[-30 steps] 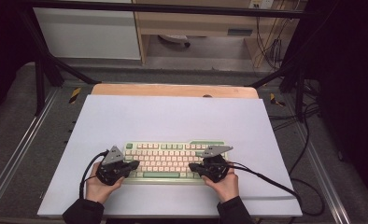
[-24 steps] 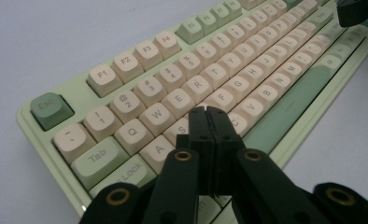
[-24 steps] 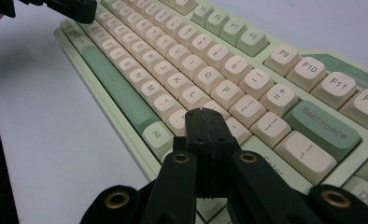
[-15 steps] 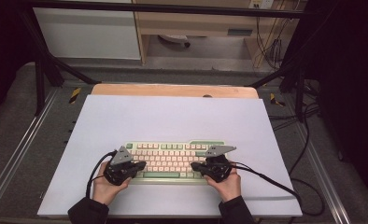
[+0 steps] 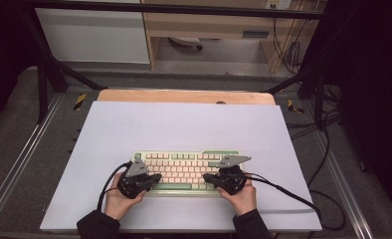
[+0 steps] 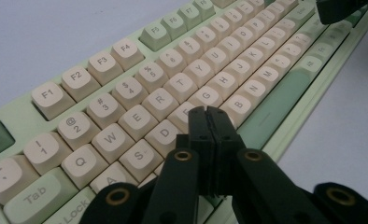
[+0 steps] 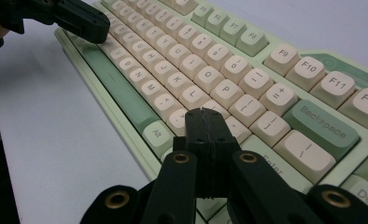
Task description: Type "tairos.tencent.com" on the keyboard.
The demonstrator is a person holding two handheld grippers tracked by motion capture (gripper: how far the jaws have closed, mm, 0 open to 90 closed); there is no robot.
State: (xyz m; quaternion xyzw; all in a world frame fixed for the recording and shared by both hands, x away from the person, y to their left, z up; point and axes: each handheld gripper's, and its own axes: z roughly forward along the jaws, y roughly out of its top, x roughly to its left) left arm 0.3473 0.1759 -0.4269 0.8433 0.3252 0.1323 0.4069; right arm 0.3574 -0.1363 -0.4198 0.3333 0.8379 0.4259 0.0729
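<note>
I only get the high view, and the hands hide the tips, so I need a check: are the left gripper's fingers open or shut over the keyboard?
Observer: Shut. The left gripper has its fingers pressed together with nothing between them, tip over the keyboard between the D key and the B key.
Operator: And the right one?
Observer: The right gripper is shut too, empty, with its tip just beside the L key. I cannot tell whether it presses a key.
</note>
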